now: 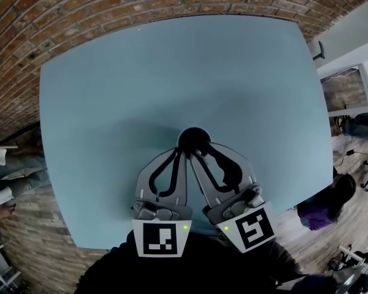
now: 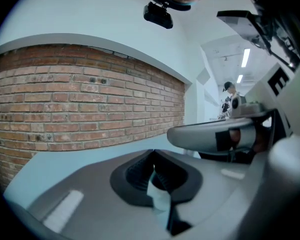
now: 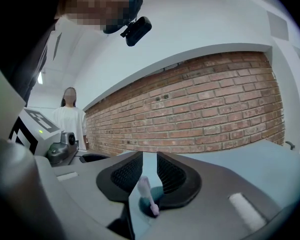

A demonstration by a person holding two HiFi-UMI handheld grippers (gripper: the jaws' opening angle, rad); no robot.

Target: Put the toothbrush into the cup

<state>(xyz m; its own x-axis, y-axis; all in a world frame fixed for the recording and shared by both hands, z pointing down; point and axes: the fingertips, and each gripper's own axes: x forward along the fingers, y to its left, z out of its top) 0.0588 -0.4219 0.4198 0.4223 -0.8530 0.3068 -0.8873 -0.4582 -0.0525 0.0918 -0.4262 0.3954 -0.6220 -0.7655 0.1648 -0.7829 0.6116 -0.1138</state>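
A dark cup (image 1: 194,138) stands near the middle of the pale blue table (image 1: 110,115). Both grippers meet at its near rim. My left gripper (image 1: 181,150) is at the rim's left side; in the left gripper view its jaws (image 2: 153,156) are closed on a pale strip that looks like the cup's wall (image 2: 159,196). My right gripper (image 1: 201,152) is at the rim's right side. In the right gripper view its jaws (image 3: 150,159) stand apart. A pink toothbrush (image 3: 146,194) stands between them with its lower end in the teal cup (image 3: 141,207), and neither pad touches it.
A brick wall (image 1: 80,17) runs along the table's far and left edges. A seated person (image 1: 331,201) is off the table's right edge, and another person in white (image 3: 70,119) stands beyond the right gripper. The table's near edge (image 1: 98,244) lies just below the grippers.
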